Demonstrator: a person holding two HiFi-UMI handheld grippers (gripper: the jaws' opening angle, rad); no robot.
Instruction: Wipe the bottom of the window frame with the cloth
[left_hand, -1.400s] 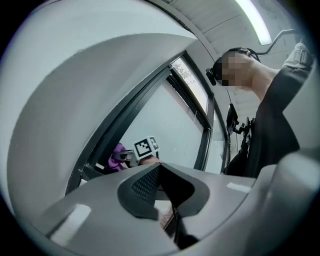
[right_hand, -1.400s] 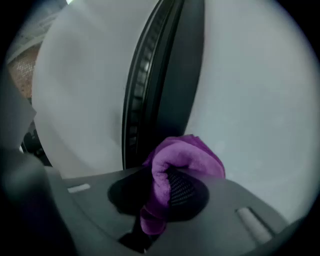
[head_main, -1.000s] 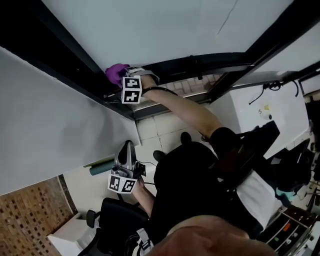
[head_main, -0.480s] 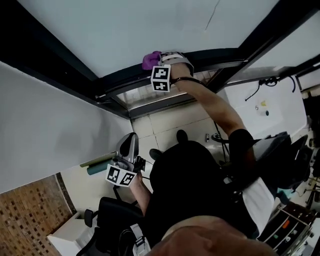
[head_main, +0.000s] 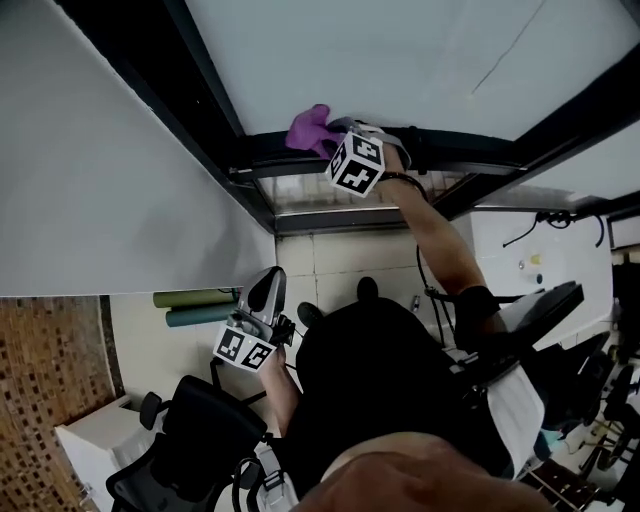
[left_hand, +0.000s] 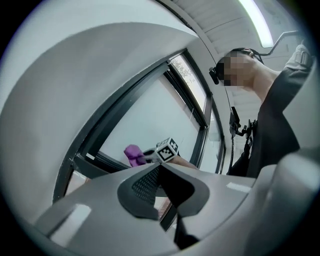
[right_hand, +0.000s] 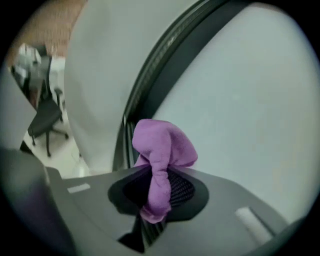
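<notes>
A person's right gripper (head_main: 338, 140), jaws clamped on a bunched purple cloth (head_main: 312, 130), holds it at the dark bottom rail of the window frame (head_main: 470, 148), toward 12 o'clock in the head view. The left gripper (head_main: 266, 292), jaws together on nothing, hangs idle near 7 o'clock. A clean wipe likely calls for steady pressure into the rail, stroking along its length, with the wad kept off the glass.

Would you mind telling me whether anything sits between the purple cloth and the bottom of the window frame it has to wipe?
Nothing visible does. The right claw is shut on the purple cloth, which in the head view sits against the frame's bottom rail; the rail beside it looks bare.
</notes>
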